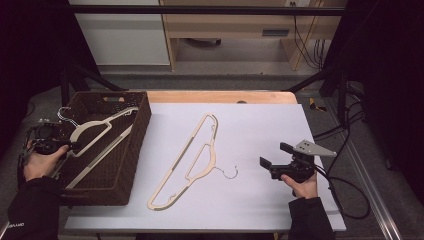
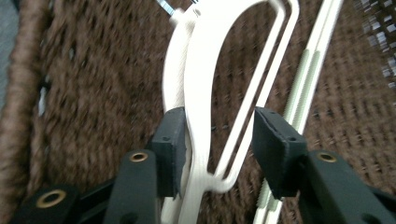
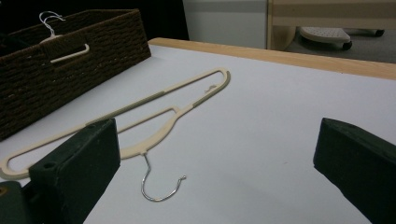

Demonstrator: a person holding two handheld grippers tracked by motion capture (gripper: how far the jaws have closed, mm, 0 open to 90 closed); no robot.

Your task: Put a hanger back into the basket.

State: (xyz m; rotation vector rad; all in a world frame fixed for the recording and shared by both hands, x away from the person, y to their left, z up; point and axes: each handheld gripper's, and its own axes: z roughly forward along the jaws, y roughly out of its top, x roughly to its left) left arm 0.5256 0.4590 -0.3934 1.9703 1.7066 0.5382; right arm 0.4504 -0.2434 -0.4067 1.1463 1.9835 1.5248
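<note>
A cream hanger (image 1: 95,127) lies slanted in the brown wicker basket (image 1: 135,150) at the table's left, its wire hook poking over the far left corner. My left gripper (image 1: 69,146) reaches in from the basket's left side. In the left gripper view the hanger's shoulder (image 2: 201,93) runs between the jaws of my left gripper (image 2: 217,135). The jaws stand open, with the right pad clear of it. A second cream hanger (image 1: 195,155) lies flat on the white board, hook toward the right. My right gripper (image 1: 276,155) hovers open to the right of that hook (image 3: 159,186), nothing between its jaws.
The white board (image 1: 260,125) covers most of a wooden table (image 1: 220,96). Black cables (image 1: 345,165) trail off the right edge. A cabinet and desk legs stand on the floor beyond the far edge. The basket (image 3: 70,60) takes up the table's left side.
</note>
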